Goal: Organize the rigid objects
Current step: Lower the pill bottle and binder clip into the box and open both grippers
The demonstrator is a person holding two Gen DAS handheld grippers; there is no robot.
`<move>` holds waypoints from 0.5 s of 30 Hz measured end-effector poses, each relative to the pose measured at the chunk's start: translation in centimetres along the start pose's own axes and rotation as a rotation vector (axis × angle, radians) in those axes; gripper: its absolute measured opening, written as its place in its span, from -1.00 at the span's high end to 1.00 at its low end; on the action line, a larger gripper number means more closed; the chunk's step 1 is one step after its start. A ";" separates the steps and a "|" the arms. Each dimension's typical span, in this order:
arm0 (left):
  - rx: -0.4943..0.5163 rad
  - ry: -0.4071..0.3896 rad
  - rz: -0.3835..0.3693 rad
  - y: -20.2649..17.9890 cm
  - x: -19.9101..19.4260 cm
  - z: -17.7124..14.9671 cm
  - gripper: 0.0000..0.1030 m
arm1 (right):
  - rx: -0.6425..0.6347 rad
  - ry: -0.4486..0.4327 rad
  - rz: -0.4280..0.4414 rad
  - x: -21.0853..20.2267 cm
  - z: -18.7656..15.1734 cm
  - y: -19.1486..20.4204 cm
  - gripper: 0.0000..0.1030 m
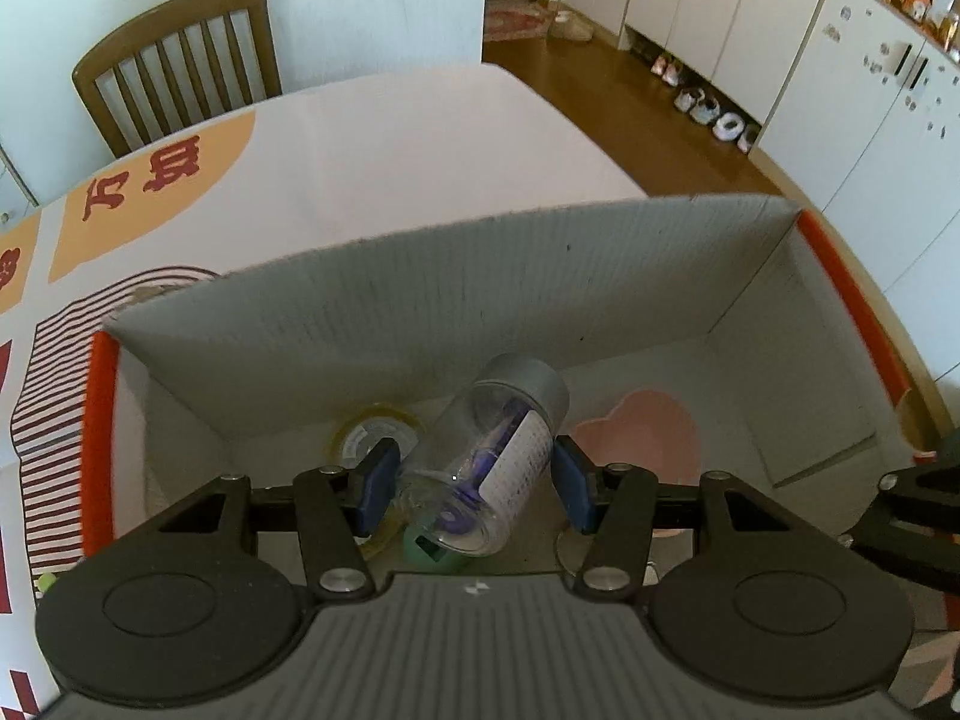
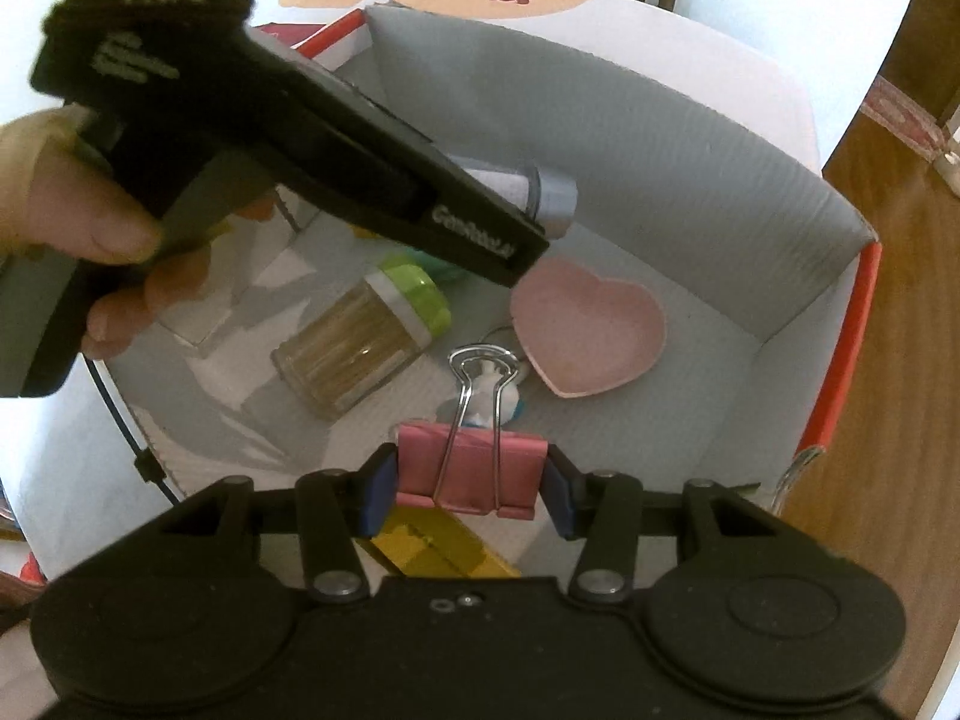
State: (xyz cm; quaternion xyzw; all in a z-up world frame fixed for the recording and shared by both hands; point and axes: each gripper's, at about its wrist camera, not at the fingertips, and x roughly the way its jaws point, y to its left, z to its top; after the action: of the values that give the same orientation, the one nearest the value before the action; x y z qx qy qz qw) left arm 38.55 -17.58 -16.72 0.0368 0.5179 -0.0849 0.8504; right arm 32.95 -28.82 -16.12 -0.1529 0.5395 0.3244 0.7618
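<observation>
Above the cardboard box [image 1: 540,276], a clear bottle [image 1: 486,462] is clamped in the left gripper [image 1: 474,483]. A pink binder clip [image 2: 471,471] is pinched by the right gripper [image 2: 474,489], apparently above the box floor.

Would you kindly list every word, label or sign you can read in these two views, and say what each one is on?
"GenRobot.AI", partly blurred: white print on the left gripper body, right wrist view.
"DA...": white letters, cut off, on the gripper's upper end.
Red Chinese characters on the tablecloth: upside down, too distorted to read.
White label on the bottle: print too small to read.
Tape roll label: blurred.
</observation>
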 end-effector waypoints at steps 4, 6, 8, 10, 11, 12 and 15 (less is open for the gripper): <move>-0.005 0.035 0.008 -0.1 0.9 -0.1 -0.06 | 0.011 0.011 0.004 0.3 -0.2 -0.4 0.04; -0.007 0.040 -0.002 -0.1 1.0 -0.1 -0.06 | 0.014 0.014 0.005 0.3 -0.2 -0.6 0.04; -0.003 0.049 -0.006 -0.3 1.0 -0.1 -0.06 | 0.011 0.016 0.005 0.5 -0.1 -0.7 0.03; -0.004 0.054 -0.016 -0.4 1.0 -0.1 -0.04 | 0.014 0.016 0.004 0.4 0.1 -0.4 0.03; -0.003 0.055 -0.021 -0.4 0.9 -0.2 -0.04 | 0.015 0.015 0.003 0.6 0.2 -0.3 0.03; -0.002 0.056 -0.023 -0.5 0.9 -0.2 -0.04 | 0.017 0.013 0.003 0.5 0.2 -0.3 0.03; -0.005 0.052 -0.028 -0.5 0.6 -0.5 -0.05 | 0.024 0.004 0.005 0.2 0.1 -0.3 0.00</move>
State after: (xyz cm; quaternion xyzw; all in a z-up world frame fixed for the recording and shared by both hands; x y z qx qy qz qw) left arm 38.31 -18.07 -17.43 0.0297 0.5405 -0.0946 0.8355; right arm 33.30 -28.89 -16.33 -0.1430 0.5452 0.3196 0.7617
